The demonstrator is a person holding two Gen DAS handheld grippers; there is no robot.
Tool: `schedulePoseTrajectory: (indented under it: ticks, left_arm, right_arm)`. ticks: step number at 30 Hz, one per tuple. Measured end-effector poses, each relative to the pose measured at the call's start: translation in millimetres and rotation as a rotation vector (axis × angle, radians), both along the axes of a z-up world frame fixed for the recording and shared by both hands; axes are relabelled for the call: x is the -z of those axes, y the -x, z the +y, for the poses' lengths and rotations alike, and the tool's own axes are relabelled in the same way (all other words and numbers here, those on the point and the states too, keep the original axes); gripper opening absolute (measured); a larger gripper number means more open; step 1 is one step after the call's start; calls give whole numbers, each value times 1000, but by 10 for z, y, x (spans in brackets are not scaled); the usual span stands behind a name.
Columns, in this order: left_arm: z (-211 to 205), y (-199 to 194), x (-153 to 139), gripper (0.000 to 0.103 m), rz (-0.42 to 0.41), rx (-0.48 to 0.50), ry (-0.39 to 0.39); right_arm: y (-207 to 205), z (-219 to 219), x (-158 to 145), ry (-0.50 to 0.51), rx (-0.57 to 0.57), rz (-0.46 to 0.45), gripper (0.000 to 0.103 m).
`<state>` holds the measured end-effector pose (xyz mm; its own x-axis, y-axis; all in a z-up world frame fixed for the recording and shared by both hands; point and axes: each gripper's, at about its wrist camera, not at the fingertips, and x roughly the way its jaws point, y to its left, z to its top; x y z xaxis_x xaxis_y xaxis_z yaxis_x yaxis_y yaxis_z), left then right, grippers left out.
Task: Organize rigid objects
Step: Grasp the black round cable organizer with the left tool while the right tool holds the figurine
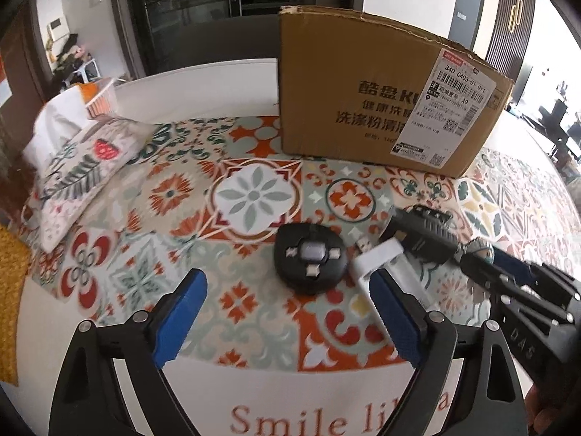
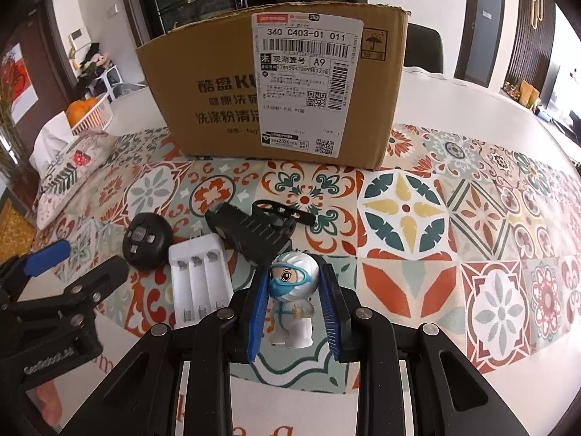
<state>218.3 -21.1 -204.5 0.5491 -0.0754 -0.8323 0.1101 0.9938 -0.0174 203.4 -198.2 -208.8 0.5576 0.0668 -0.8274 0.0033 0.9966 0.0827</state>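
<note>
My right gripper (image 2: 295, 276) is shut on a small white figurine (image 2: 293, 298) with blue goggles and mask, holding its head between the blue pads. It also shows in the left wrist view (image 1: 479, 250). On the patterned mat lie a round black controller (image 1: 308, 258) (image 2: 147, 241), a white battery holder (image 1: 385, 265) (image 2: 199, 283) and a black ribbed device (image 1: 421, 232) (image 2: 254, 232). My left gripper (image 1: 287, 287) is open and empty, just short of the controller. A brown cardboard box (image 1: 363, 94) (image 2: 225, 83) stands behind them.
A floral pillow (image 1: 76, 174) lies at the left of the table, with a white basket (image 2: 90, 116) of oranges behind it. The patterned mat (image 2: 454, 218) stretches to the right. The white table edge (image 1: 254, 399) with red lettering is nearest me.
</note>
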Motion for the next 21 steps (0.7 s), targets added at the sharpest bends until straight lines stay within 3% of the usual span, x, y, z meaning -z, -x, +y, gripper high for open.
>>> schedulePoseTrajectory:
  ticks: [10, 17, 21]
  left_arm:
    - [-119, -262, 219, 75, 46, 1, -27]
    - [-105, -314, 285, 71, 65, -17, -16]
    - [-43, -283, 317, 65, 85, -17, -32]
  right_arm:
    - [-86, -78, 12, -17, 33, 1, 28]
    - [-145, -59, 30, -12, 31, 4, 28]
    - [-172, -43, 39, -12, 30, 7, 28]
